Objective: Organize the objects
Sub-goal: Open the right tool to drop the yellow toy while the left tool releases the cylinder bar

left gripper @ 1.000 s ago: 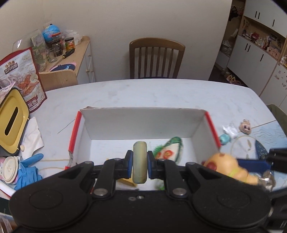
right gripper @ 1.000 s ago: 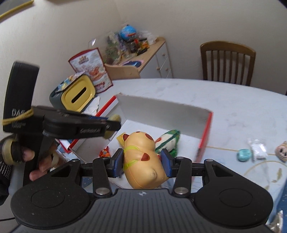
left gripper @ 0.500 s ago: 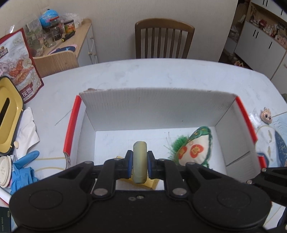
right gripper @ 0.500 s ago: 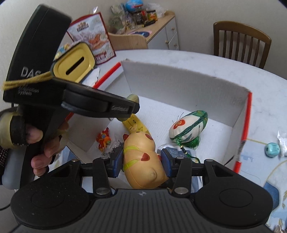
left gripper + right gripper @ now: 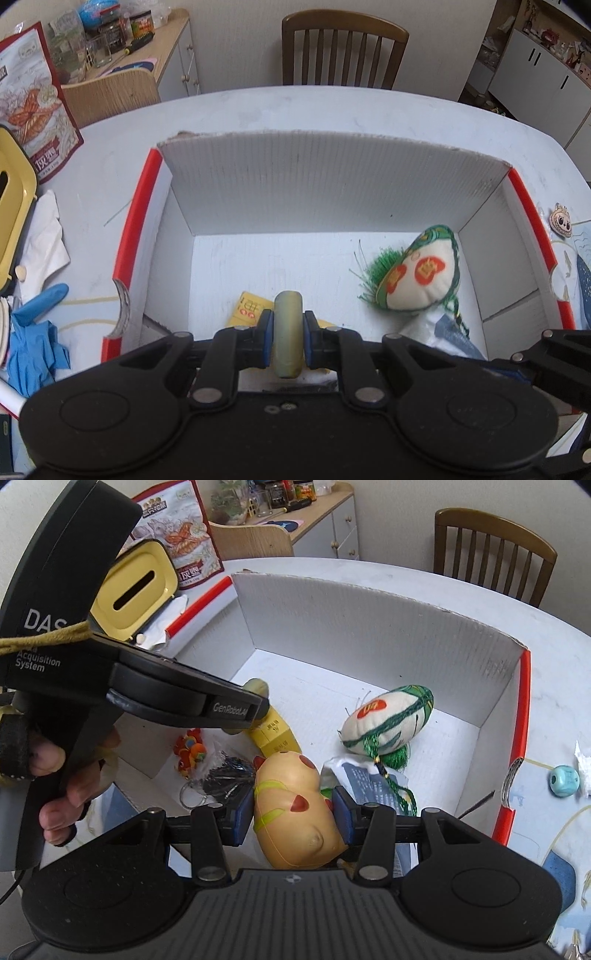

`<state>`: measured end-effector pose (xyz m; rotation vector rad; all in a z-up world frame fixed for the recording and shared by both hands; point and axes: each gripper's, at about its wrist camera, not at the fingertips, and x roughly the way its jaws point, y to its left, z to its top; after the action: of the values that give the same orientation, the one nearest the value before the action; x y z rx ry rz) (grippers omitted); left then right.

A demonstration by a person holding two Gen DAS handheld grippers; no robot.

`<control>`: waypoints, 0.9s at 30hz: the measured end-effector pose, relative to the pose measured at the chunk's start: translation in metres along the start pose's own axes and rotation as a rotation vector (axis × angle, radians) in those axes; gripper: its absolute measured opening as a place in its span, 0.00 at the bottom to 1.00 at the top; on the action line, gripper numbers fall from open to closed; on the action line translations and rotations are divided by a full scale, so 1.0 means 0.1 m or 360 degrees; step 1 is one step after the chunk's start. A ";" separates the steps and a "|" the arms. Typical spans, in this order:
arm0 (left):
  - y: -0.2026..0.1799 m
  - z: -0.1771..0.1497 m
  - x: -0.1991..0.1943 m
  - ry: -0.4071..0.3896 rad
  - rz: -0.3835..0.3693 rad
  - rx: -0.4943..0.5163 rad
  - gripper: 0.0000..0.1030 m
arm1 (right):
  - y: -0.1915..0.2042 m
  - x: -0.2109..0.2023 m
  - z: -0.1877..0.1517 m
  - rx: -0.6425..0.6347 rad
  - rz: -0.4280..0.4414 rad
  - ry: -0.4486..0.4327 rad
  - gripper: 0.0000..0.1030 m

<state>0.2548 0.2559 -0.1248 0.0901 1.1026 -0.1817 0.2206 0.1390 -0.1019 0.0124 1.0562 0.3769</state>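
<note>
Both tongs hang low in the frame over the white box (image 5: 332, 192), the left tongs (image 5: 287, 341) clamped on a pale roller (image 5: 287, 332) and the right tongs (image 5: 293, 814) on a yellow toy (image 5: 295, 812), probably to drop them inside.

A white table (image 5: 332, 110) bears an open cardboard box (image 5: 332, 192) and blue gloves (image 5: 33, 332).

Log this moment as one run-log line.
left tongs: shut on pale disc | right tongs: shut on yellow toy | both over white box | step: placing
</note>
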 end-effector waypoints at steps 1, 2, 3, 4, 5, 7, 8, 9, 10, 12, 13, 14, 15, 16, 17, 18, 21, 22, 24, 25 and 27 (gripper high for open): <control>0.00 0.00 0.01 0.0010 0.0001 -0.0006 0.14 | -0.01 0.00 -0.01 0.0002 0.0001 0.0002 0.45; 0.01 -0.01 0.03 0.0020 0.0000 -0.0011 0.14 | -0.01 0.00 -0.01 0.0005 0.0002 0.0002 0.45; 0.01 -0.02 0.04 0.0029 0.0001 -0.0018 0.14 | -0.02 0.00 -0.02 0.0006 0.0001 0.0003 0.45; 0.02 -0.03 0.05 0.0033 0.0001 -0.0028 0.14 | -0.01 0.02 -0.01 0.0006 0.0000 0.0007 0.45; 0.03 -0.03 0.05 0.0034 -0.0001 -0.0032 0.15 | -0.01 0.01 -0.02 0.0006 0.0002 0.0010 0.45; 0.03 -0.03 0.04 0.0032 -0.0001 -0.0037 0.17 | -0.01 0.02 -0.01 0.0004 0.0000 0.0013 0.45; 0.03 -0.03 0.04 0.0032 -0.0004 -0.0041 0.17 | -0.01 0.02 -0.02 0.0003 -0.0002 0.0012 0.46; 0.03 -0.03 0.03 0.0032 -0.0006 -0.0043 0.18 | -0.01 0.02 -0.02 0.0004 -0.0002 0.0012 0.46; 0.03 -0.03 0.02 0.0032 -0.0007 -0.0044 0.21 | -0.01 0.01 -0.03 0.0006 -0.0004 0.0011 0.46; 0.03 -0.03 0.01 0.0032 -0.0005 -0.0046 0.22 | -0.01 -0.01 -0.03 0.0005 -0.0007 0.0006 0.46; 0.03 -0.03 0.01 0.0032 -0.0006 -0.0046 0.23 | -0.01 -0.03 -0.04 0.0006 -0.0005 0.0000 0.46; 0.03 -0.04 0.00 0.0029 -0.0006 -0.0047 0.24 | -0.02 -0.05 -0.04 0.0007 -0.0002 -0.0007 0.46; 0.02 -0.05 -0.01 0.0025 -0.0009 -0.0050 0.25 | -0.02 -0.07 -0.04 0.0010 0.0000 -0.0014 0.46; 0.02 -0.06 -0.03 0.0020 -0.0012 -0.0054 0.27 | -0.02 -0.09 -0.04 0.0015 0.0002 -0.0020 0.48; 0.01 -0.07 -0.04 0.0016 -0.0015 -0.0058 0.29 | -0.03 -0.12 -0.04 0.0017 0.0004 -0.0029 0.49; 0.00 -0.07 -0.06 0.0009 -0.0018 -0.0060 0.31 | -0.03 -0.15 -0.05 0.0017 0.0010 -0.0041 0.50; -0.03 -0.09 -0.14 -0.0018 -0.0022 -0.0054 0.33 | -0.03 -0.23 -0.06 0.0017 0.0016 -0.0067 0.50; -0.05 -0.10 -0.16 -0.0026 -0.0021 -0.0052 0.33 | -0.05 -0.27 -0.07 0.0020 0.0016 -0.0073 0.50; -0.07 -0.11 -0.22 -0.0046 -0.0020 -0.0049 0.35 | -0.05 -0.34 -0.09 0.0022 0.0013 -0.0093 0.50; -0.07 -0.11 -0.25 -0.0058 -0.0021 -0.0050 0.38 | -0.05 -0.37 -0.09 0.0026 0.0012 -0.0104 0.50; -0.09 -0.13 -0.31 -0.0085 -0.0015 -0.0049 0.49 | -0.07 -0.45 -0.10 0.0033 0.0020 -0.0126 0.51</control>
<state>0.2282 0.2519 -0.1023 0.0520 1.0526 -0.1747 0.1941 0.1168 -0.0701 0.0524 0.9820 0.3736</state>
